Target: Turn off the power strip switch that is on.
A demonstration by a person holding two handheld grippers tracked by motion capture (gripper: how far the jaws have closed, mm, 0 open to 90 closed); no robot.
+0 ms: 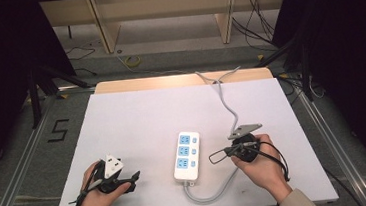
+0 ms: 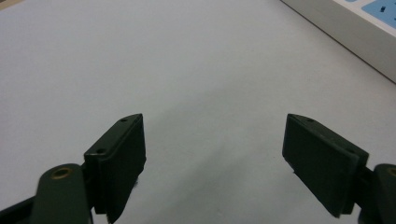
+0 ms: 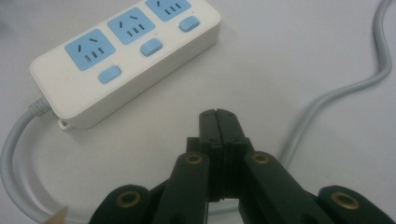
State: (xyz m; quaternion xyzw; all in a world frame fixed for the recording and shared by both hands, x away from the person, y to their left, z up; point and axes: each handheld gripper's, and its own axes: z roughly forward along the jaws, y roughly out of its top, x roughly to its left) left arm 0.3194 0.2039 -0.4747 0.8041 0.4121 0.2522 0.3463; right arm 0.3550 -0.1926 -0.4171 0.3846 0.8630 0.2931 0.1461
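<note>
White three-outlet power strip with blue socket faces and blue switches lies flat near the front middle of the white desk, between the two hands. Its grey cable loops off the near end and runs away to the right.

Right gripper: fingers pressed together, nothing between them, tip just short of the strip's near end, not touching.

Left gripper: fingers wide apart, empty, over bare desk; strip edge at upper right of that view, apart from them.

Likely step: press a switch. Keep the closed tip square over one blue switch, push straight down, steady the strip if it slides.
</note>
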